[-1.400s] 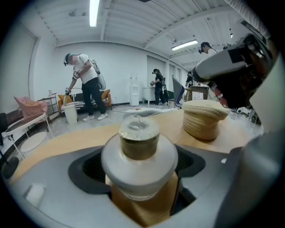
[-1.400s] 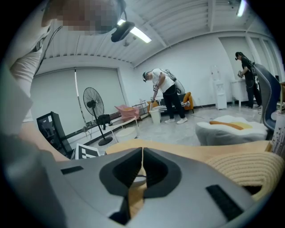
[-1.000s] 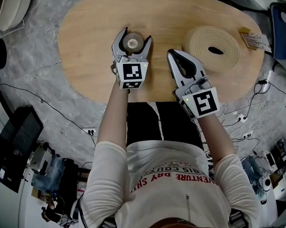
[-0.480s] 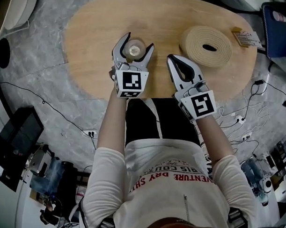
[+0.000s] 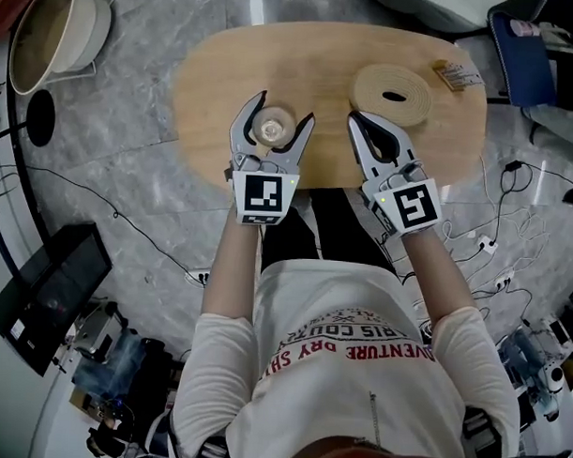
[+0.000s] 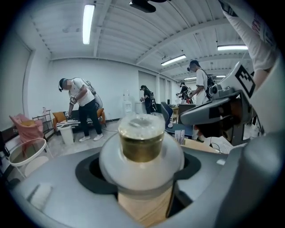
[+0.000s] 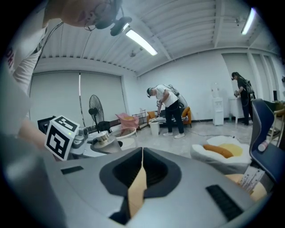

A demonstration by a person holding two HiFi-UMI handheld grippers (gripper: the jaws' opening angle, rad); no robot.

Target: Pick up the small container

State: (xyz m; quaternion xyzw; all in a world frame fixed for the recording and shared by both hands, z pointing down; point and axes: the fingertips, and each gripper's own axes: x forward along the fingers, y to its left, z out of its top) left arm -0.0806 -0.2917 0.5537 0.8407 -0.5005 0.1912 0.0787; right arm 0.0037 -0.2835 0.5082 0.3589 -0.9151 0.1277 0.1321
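Left gripper (image 5: 283, 112): jaws wide, clamped on the container (image 6: 141, 142). Its gold collar and clear lid show between them. It sits in the grip over the near edge of the table (image 5: 217, 80). It looks lifted, but I cannot confirm a gap beneath. Grasp done; what's left, at most, is raising it clear.

Right gripper (image 5: 369, 121): jaws together, empty, just beside the left.

Table: bare wood, with a roll (image 5: 392, 94) at far right. Room: grey stone floor, cables, strip lights, people in the background.
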